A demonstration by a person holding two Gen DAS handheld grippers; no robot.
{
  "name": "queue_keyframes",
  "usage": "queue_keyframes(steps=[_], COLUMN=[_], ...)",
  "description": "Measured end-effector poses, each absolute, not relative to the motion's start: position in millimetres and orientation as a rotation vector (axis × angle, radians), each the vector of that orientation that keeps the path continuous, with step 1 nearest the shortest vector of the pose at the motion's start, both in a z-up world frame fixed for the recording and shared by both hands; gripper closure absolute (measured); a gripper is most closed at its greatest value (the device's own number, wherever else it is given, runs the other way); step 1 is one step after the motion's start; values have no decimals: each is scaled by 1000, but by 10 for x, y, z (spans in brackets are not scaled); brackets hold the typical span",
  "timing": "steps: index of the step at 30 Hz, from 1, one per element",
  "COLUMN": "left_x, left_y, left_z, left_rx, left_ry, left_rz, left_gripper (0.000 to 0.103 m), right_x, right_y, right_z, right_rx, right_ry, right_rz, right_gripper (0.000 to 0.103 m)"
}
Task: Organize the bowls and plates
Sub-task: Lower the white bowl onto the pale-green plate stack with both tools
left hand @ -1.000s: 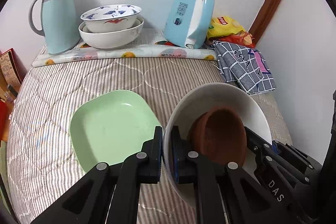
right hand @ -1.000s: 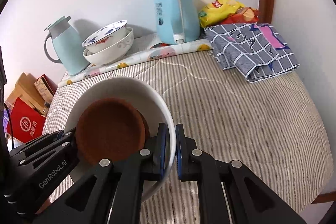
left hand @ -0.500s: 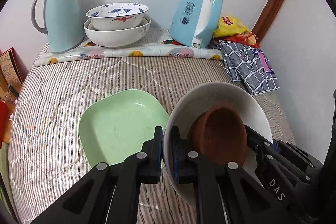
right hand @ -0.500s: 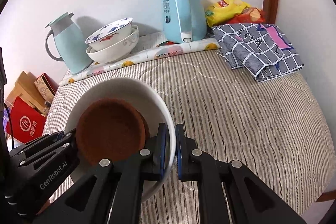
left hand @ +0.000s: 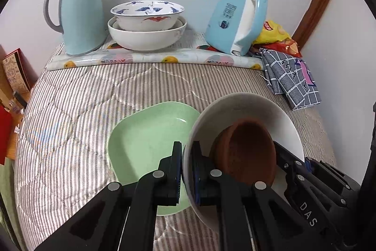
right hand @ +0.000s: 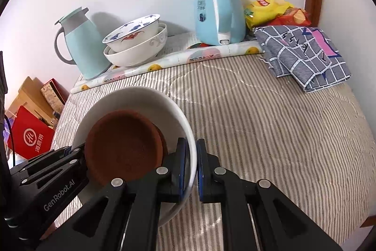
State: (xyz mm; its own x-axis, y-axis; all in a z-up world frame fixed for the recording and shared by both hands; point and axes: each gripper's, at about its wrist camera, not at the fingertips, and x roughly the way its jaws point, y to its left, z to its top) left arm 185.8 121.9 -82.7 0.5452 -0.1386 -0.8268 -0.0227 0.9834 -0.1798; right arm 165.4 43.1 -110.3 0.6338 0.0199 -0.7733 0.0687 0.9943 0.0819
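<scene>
A large white bowl with a small brown bowl inside hangs above the striped tabletop. My left gripper is shut on the white bowl's left rim. My right gripper is shut on its right rim. A pale green square plate lies on the cloth just left of the white bowl and partly under it. At the back stand two stacked bowls, a blue-patterned one in a plain white one.
A light blue thermos jug stands at the back left and a blue kettle at the back right. A checked cloth and snack bags lie right. Boxes sit beyond the left edge.
Both grippers have carried the white bowl with the brown bowl forward toward the back of the table. The green plate now sits closer under the left gripper.
</scene>
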Motion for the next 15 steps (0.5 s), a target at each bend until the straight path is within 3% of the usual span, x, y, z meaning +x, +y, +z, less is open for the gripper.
queue_keyframes(steps=[15], left_x=[1887], left_y=[1569], left_z=[-922], left_rx=[-213], left_ry=[1001], left_rz=[-31], left_gripper=[94], right_x=[1828], right_y=[766], right_z=[-1198], right_rx=[82], right_ry=[901], right_rz=[2], right_gripper=[95])
